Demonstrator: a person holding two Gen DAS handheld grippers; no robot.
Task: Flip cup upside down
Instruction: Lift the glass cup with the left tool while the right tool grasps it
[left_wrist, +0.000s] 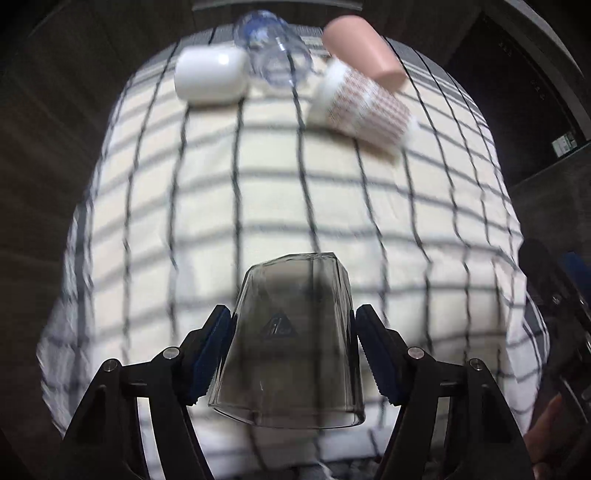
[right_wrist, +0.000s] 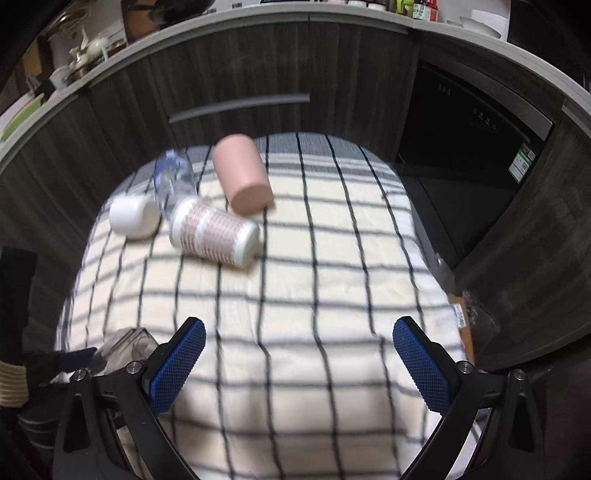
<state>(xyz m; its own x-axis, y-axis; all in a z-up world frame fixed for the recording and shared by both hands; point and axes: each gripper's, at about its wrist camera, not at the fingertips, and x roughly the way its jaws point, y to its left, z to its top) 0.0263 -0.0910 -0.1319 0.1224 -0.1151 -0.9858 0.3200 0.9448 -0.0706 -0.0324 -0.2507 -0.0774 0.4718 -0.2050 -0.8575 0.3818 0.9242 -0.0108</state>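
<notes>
Left gripper (left_wrist: 293, 354) pinches our smoky transparent plastic cup (left_wrist: 291, 343), which we judge already inverted, release remaining.

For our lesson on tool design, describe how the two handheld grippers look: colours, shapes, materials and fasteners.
Both match. The left gripper has black angular linkage arms with silver round screws and dark blue finger pads with toothed edges. The right gripper has the same black arms and silver screws, and its bright blue pads show a fine cross-hatched texture. No cables are visible.
</notes>
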